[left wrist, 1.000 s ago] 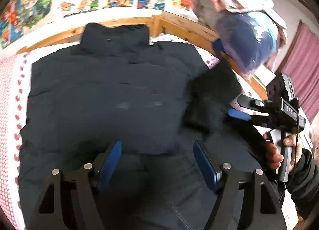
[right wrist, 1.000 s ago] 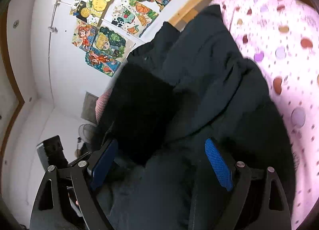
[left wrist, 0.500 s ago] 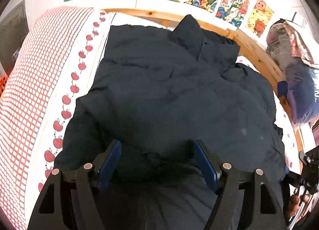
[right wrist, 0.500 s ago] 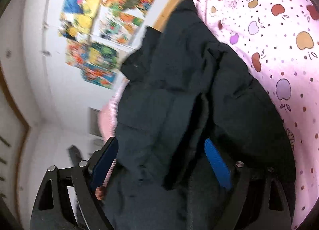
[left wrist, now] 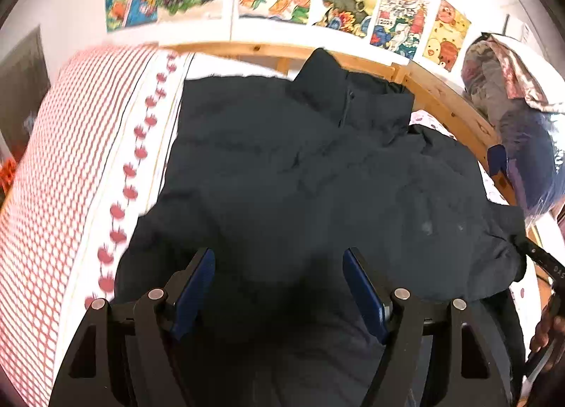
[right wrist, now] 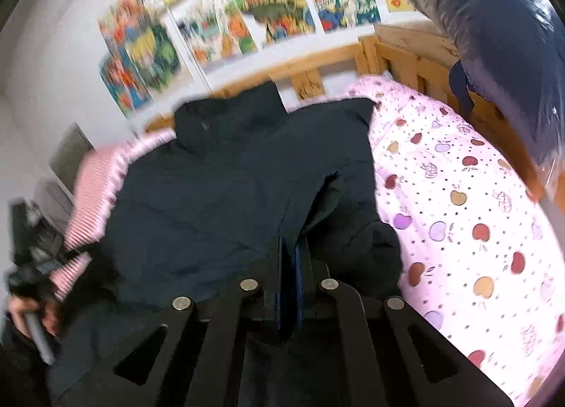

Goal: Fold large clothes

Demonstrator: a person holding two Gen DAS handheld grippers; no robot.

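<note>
Blue-padded fingers of the right gripper (right wrist: 290, 258) are now pressed together, where half a second ago they stood wide apart; whether they pinch a fold of cloth or merely touch I cannot tell, though a ridge of fabric rises just ahead of them. The left gripper (left wrist: 279, 287) is spread wide above the near part of the large dark navy padded jacket (left wrist: 317, 188) and holds nothing. That jacket lies spread on the bed, collar toward the pale wooden bed rail (left wrist: 441, 96), with the red-checked bedding (left wrist: 60, 174) showing on one side and the pink apple-print sheet (right wrist: 459, 202) on the other. The sleeve seen lifted a second ago now lies across the body, so one side looks folded in; likely the other side comes next.
</note>
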